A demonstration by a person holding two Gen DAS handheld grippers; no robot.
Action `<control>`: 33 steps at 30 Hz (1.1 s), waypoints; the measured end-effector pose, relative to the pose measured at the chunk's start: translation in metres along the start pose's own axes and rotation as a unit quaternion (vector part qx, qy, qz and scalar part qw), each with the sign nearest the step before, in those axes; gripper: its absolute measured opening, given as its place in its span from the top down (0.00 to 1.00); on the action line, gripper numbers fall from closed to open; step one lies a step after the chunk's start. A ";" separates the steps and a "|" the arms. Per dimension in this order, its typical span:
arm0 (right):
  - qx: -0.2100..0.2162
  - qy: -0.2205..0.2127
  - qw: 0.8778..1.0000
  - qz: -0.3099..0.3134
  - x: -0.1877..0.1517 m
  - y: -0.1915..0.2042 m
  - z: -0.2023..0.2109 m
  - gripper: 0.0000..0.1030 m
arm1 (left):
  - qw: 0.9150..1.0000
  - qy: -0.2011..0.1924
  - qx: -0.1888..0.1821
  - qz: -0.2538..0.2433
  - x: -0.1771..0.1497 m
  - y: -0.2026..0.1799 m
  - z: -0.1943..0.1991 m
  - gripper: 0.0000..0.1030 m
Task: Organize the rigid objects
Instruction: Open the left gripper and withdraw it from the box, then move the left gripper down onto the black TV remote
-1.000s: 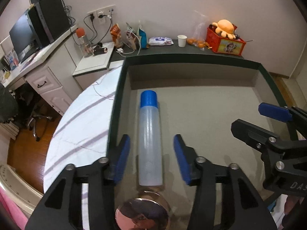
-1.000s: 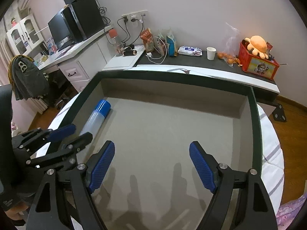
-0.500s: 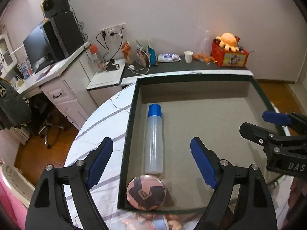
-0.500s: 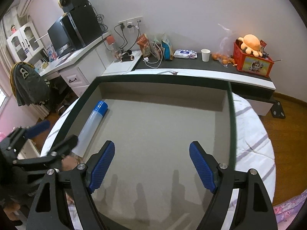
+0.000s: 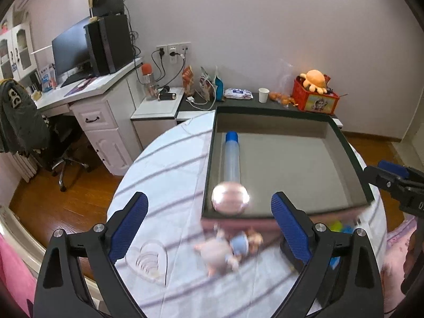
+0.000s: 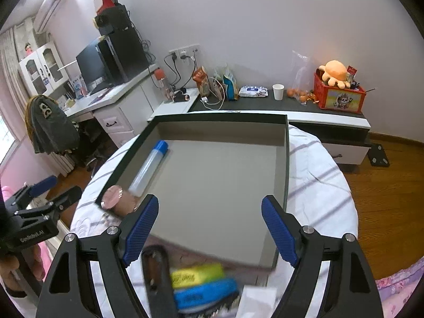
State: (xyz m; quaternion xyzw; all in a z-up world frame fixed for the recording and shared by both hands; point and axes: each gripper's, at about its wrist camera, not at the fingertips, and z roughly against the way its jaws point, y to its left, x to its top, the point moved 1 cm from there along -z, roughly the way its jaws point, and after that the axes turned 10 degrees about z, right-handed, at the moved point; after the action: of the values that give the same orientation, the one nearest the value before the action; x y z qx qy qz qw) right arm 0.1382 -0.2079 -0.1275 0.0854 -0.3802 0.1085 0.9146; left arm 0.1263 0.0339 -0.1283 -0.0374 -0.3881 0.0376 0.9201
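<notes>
A round table (image 5: 164, 175) covered by a white, grey-striped cloth is seen, with a shallow dark-rimmed tray (image 5: 341, 135) set on it. Inside the tray, a translucent bottle with a blue cap (image 5: 232, 156) is laid flat along the left wall, cap toward the far end. A round pink compact (image 5: 230, 198) is lodged in the near left corner, touching the bottle's base; in the right wrist view the same bottle (image 6: 148, 169) and compact (image 6: 112, 197) are seen against the tray's (image 6: 286, 159) left side.

The left gripper (image 5: 209, 225) is held over the near part of the table, in front of the tray — its blue-padded jaws are spread wide and nothing is held between them. Below them, on the cloth, a small doll (image 5: 225, 249) in pale pink and blue is blurred, and a clear heart-shaped dish (image 5: 148, 259) is lying to its left.

The right gripper (image 6: 209, 228) is held above the near edge of the tray, jaws likewise parted wide and empty. Beneath it, outside the tray, a dark oblong object (image 6: 156, 278), a yellow-green item (image 6: 196, 273) and a blue item (image 6: 206, 294) are blurred together; what they are cannot be told.

Each gripper is visible at the edge of the other's view. A red box topped by an orange plush toy (image 6: 334, 73) is seen on the dark sideboard (image 6: 265, 103) behind.
</notes>
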 end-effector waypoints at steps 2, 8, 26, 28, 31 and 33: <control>-0.001 -0.003 1.000 0.003 -0.007 0.005 0.010 0.21 | 1.000 0.002 -0.006 0.001 -0.011 0.004 0.010 0.07; -0.009 -0.004 1.000 -0.004 -0.039 0.012 0.038 0.21 | 1.000 0.008 -0.014 -0.012 -0.041 0.002 0.028 0.06; -0.035 0.013 0.999 -0.027 -0.104 -0.005 0.073 0.21 | 0.994 0.053 -0.024 -0.087 -0.119 -0.093 0.022 0.06; -0.034 0.016 0.999 -0.031 -0.108 -0.011 0.072 0.21 | 0.993 0.065 -0.024 -0.093 -0.125 -0.105 0.014 0.06; -0.031 0.023 0.999 -0.038 -0.116 -0.022 0.067 0.21 | 0.991 0.081 -0.014 -0.103 -0.132 -0.117 0.003 0.06; -0.028 0.029 0.998 -0.041 -0.119 -0.028 0.062 0.21 | 0.990 0.092 -0.017 -0.109 -0.138 -0.125 -0.003 0.06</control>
State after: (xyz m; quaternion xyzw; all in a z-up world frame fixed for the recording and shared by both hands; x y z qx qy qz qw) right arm 0.0215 -0.2652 -0.1715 0.0718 -0.3526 0.0621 0.9310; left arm 0.0377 -0.1037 -0.2161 -0.0142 -0.3039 -0.0730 0.9498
